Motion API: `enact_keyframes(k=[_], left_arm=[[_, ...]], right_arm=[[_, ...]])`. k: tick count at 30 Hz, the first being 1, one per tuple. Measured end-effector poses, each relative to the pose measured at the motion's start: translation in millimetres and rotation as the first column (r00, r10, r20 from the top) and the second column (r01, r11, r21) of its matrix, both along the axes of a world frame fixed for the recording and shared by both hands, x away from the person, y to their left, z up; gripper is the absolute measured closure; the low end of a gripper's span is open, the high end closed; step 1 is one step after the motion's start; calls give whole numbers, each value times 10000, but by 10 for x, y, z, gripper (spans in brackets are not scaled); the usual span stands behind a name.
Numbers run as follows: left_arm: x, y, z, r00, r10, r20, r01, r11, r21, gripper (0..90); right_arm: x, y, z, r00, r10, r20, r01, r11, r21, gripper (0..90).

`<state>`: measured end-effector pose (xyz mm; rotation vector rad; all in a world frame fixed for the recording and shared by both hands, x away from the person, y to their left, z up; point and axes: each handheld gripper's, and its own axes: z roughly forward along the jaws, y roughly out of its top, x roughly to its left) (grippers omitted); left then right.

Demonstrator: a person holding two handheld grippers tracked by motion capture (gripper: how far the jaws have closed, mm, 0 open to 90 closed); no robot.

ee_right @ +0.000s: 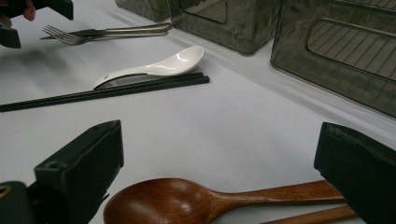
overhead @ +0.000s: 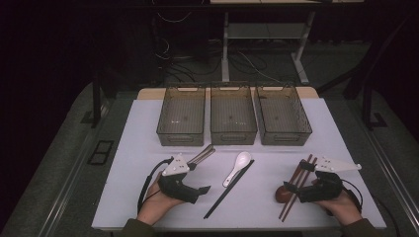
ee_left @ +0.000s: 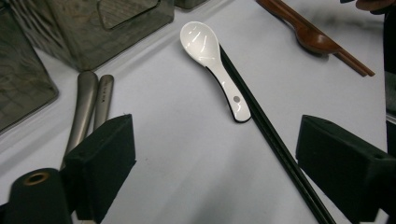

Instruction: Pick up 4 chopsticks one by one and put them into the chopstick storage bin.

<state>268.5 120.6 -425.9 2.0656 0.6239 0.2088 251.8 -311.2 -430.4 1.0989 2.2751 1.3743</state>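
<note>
A white sheet covered the desk (overhead: pixel 148 128), smooth and matte, and three boxes (overhead: pixel 233 114) of smoky see-through plastic with ribbed floors stood side by side along its far edge. The left gripper (overhead: pixel 193 177) rested on the near left part of the desk with its black padded jaws wide apart and nothing between them; in the left gripper view a glossy white ceramic spoon (ee_left: pixel 212 60) lay ahead of it, bowl up, its handle touching a pair of thin black chopsticks (ee_left: pixel 271 135) that ran past the inner side of one jaw. Dull metal handles (ee_left: pixel 91 107) of cutlery lay just beside the other jaw. The right gripper (overhead: pixel 296 178) sat on the near right part, its jaws also spread with nothing pinched. A wooden spoon (ee_right: pixel 187 200), reddish-brown and polished, with a rounded bowl, lay flat on the desk between those jaws without touching either pad, and brown wooden chopsticks (overhead: pixel 296 190) lay alongside it.
</note>
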Motion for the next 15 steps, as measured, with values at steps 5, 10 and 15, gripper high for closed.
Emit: enact_keyframes(k=[5, 10, 15], left_arm=[[-33, -41, -9, 10000, 20, 55, -20, 10000, -42, 178], [-49, -87, -14, 10000, 47, -30, -48, 10000, -82, 250], [-41, -176, -13, 9998, -194, -103, 194, 9998, -36, 384]], right_arm=[[15, 1, -4, 10000, -23, -12, 23, 10000, 0, 13], [12, 3, -5, 10000, -22, -9, 22, 10000, -16, 13], [9, 4, -6, 10000, -40, -50, 40, 10000, -64, 13]])
